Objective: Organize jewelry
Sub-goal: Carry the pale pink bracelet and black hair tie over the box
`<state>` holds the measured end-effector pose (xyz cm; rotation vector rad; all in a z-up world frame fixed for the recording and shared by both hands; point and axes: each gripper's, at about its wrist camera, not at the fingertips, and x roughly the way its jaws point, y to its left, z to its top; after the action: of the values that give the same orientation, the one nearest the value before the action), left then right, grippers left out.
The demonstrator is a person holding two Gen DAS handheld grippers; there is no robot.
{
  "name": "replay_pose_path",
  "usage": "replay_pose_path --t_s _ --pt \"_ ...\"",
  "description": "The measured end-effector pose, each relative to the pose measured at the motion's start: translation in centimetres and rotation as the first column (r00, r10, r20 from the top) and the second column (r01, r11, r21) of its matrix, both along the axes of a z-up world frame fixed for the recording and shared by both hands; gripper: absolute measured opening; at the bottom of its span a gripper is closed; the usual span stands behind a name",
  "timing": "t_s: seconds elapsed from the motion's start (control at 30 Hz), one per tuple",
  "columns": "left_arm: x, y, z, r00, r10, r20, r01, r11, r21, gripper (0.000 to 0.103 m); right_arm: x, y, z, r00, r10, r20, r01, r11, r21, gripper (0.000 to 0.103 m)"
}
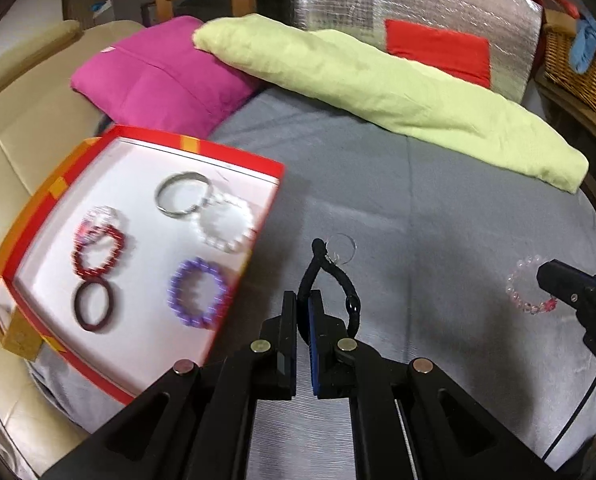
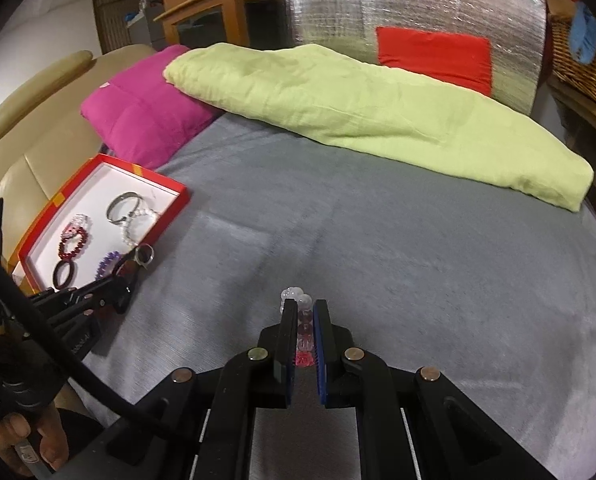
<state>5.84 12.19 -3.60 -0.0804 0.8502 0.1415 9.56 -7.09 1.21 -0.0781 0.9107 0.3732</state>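
My left gripper (image 1: pixel 304 300) is shut on a black cord bracelet (image 1: pixel 330 276) that carries a clear ring (image 1: pixel 340 248), held just above the grey blanket. To its left lies a red box (image 1: pixel 201 148) with a white floor, holding a silver bangle (image 1: pixel 183 194), a white pearl bracelet (image 1: pixel 223 224), a purple bead bracelet (image 1: pixel 197 294), a red bead bracelet (image 1: pixel 97 252) and a dark hair tie (image 1: pixel 93 306). My right gripper (image 2: pixel 304 308) is shut on a pink and clear bead bracelet (image 2: pixel 304 322). That bracelet (image 1: pixel 528 284) hangs at the right gripper (image 1: pixel 546 276) in the left wrist view.
A grey blanket (image 2: pixel 378 240) covers the surface. A folded green cloth (image 2: pixel 358 112) and a magenta pillow (image 2: pixel 145 116) lie along the back, before a silver foil bag (image 2: pixel 418 12). A wicker basket (image 1: pixel 578 68) stands at the right, a beige sofa (image 1: pixel 13 152) at the left.
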Motion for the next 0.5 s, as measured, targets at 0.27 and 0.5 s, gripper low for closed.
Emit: replay_pose_path --t_s 0.27,0.5 --pt "-0.4 4.5 1.1 0.997 0.079 0.015 -0.079 0.997 0.015 0.006 0.8 5.4 0.8 0.996 0.084 0.008 -0.084 0.996 0.025 0.009" --pt "-0.8 8.7 0.8 0.989 0.151 0.006 -0.151 0.988 0.020 0.006 1.4 10.2 1.4 0.988 0.151 0.012 -0.151 0.987 0.045 0.009"
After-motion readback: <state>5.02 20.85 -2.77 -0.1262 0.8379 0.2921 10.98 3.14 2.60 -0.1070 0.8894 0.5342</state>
